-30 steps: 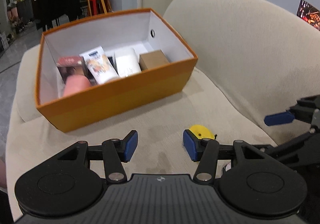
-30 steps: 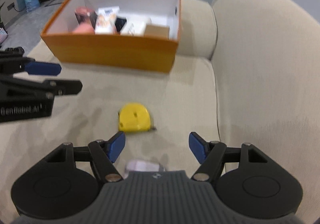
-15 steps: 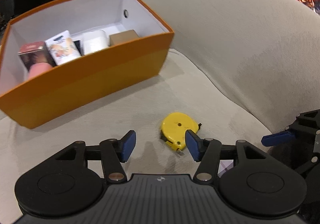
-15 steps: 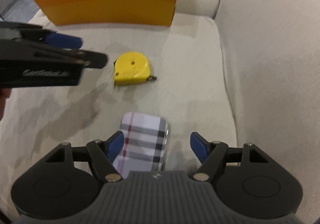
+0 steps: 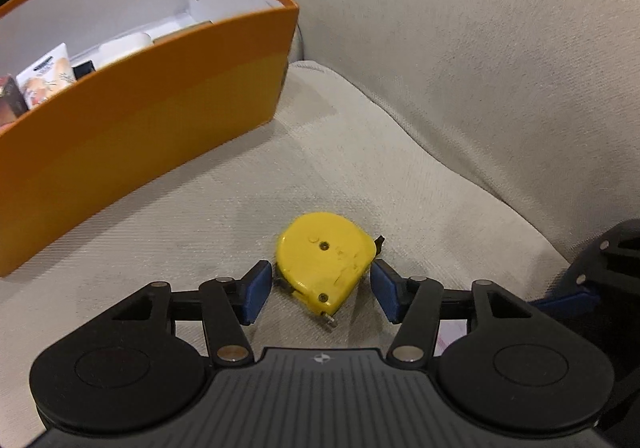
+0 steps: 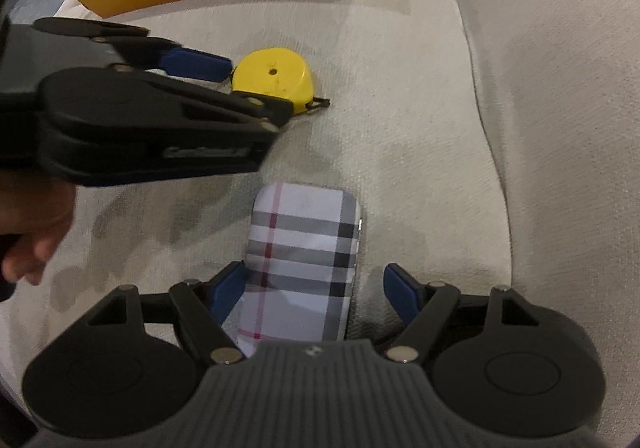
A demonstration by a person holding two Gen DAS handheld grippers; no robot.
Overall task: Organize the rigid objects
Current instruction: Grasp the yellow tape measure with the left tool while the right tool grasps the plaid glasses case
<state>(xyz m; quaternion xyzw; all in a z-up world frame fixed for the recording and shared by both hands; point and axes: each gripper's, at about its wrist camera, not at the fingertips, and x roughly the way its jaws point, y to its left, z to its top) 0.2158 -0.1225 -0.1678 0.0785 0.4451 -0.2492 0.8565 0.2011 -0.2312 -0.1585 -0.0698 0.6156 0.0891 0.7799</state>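
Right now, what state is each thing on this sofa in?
Tape measure: flat on the cushion, between the left fingers, not gripped.
Plaid case: flat, between the right fingers, not gripped.
Orange box: open, holding items.
Both sets of fingers: opening.

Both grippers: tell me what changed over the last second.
The left gripper came down around the tape measure, its jaws opening, pads not yet pressing. The right gripper dropped over the plaid case, jaws opening too, right pad clear of it, left pad at its edge. Nothing is gripped. The tape measure, case and orange box stayed put on the sofa.
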